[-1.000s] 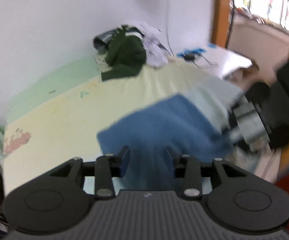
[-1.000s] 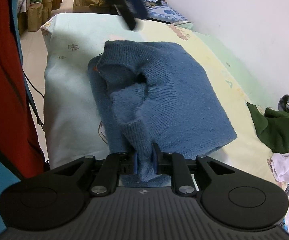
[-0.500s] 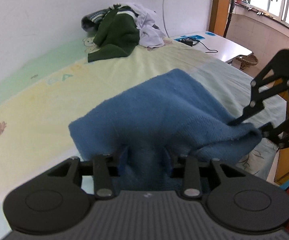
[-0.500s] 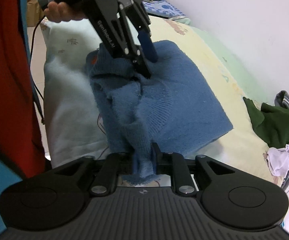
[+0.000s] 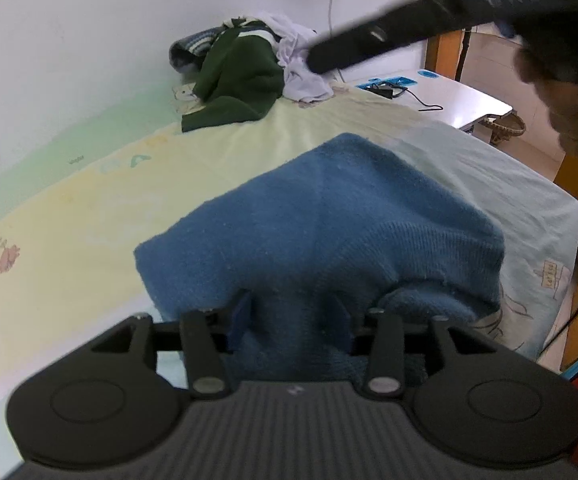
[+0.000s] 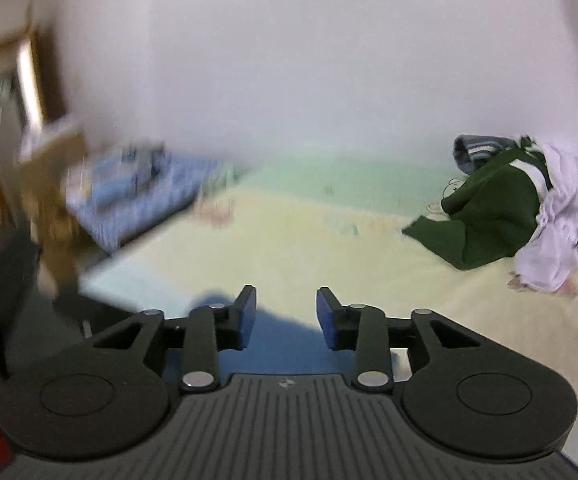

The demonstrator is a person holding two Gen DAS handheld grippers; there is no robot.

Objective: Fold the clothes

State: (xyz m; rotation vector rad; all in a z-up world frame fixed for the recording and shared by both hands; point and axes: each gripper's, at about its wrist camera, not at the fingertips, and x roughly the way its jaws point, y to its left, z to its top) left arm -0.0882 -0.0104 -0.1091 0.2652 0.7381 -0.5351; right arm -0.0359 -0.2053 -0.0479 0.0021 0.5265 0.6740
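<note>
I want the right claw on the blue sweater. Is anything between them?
Nothing visible does. The right claw, its jaws just opening and empty, hangs directly over the blue sweater; the clothes pile lies far off by the wall.

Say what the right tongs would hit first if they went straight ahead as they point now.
Probably the bare sheet: nothing lies ahead of the open right tongs. The green garment sits off to the right. Blur leaves depth uncertain.

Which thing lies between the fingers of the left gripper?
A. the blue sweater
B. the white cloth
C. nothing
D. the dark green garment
A: in the left wrist view the blue sweater fills the gap between the fingers of the left gripper, while the green garment and the white cloth lie far back on the bed by the wall.
</note>
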